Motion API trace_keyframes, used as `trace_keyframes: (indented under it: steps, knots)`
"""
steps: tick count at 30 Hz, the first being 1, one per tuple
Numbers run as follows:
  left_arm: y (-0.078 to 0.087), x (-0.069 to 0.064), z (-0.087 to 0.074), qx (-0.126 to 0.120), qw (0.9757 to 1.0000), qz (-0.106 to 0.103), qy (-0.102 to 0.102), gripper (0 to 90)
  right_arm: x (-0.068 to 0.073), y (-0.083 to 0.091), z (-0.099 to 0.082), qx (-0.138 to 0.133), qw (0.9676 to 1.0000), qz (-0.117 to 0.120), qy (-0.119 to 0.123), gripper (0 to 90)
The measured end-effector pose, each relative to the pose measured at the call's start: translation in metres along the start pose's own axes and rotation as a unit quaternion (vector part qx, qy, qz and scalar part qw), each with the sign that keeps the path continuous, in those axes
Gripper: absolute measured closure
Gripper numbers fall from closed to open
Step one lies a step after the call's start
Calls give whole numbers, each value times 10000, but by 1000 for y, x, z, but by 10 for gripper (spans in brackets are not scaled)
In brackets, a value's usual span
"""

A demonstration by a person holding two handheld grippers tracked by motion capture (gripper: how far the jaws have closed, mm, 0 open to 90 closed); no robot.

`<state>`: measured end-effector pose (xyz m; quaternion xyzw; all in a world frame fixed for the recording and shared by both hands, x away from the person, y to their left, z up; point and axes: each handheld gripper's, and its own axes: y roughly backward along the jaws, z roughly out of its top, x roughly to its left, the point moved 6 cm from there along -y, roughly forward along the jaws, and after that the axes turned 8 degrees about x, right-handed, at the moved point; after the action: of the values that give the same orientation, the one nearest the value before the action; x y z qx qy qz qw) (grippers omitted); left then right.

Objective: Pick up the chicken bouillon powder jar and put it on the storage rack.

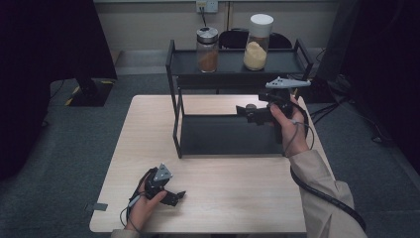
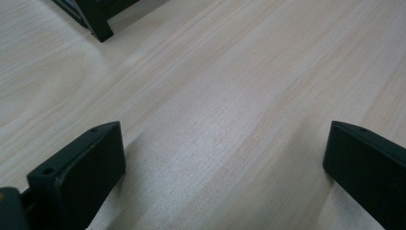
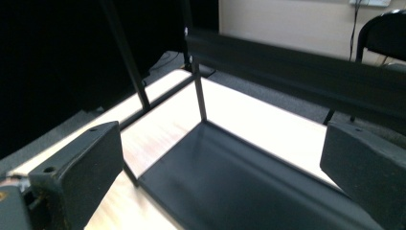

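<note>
A black two-tier metal rack (image 1: 174, 99) stands on the far half of the wooden table (image 1: 148, 129). Two jars stand on its top shelf: a silver-lidded jar (image 1: 207, 49) of brown powder and a taller white-lidded jar (image 1: 257, 42) of yellow grains. My right gripper (image 1: 242, 113) hovers at the rack's right end above the lower shelf (image 3: 239, 191), open and holding nothing, its jaws wide apart in the right gripper view (image 3: 222, 153). My left gripper (image 1: 177, 197) rests low over the table's near left part, open and holding nothing (image 2: 225, 148).
A rack foot (image 2: 98, 24) shows at the top left of the left gripper view. The top shelf's front rim (image 3: 287, 67) crosses the right gripper view. A black chair (image 1: 237, 37) stands behind the rack. Grey carpet (image 1: 74, 148) surrounds the table.
</note>
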<state>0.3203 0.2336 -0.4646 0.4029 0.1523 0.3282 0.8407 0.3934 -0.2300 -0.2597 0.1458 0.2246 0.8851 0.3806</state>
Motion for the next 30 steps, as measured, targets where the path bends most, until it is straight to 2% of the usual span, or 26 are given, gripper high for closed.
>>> trace_keyframes:
  steps: [4, 9, 11, 18, 25, 30]
  knots:
    - [0, 0, 0, 0, 10000, 1, -1, 0, -2, -5, -21, -17, 9999, 79, -95, 0]
    - [0, 0, 0, 13, 10000, -2, -5, 0, -3, -15, -53, 74, 9998, 163, -72, 0]
    - [0, 0, 0, 12, 10000, -2, -4, 0, -3, -19, -63, 176, 9998, 122, -44, 0]
    - [0, 0, 0, 12, 10000, -2, -4, 0, -4, -32, -101, 472, 9986, 217, 33, 0]
    - [0, 0, 0, 11, 10000, -2, -2, 0, -1, -40, -137, 907, 9955, 103, 239, 1]
    - [0, 0, 0, 13, 10000, -2, -5, 0, 3, -46, -159, 1315, 9902, 8, 464, 10]
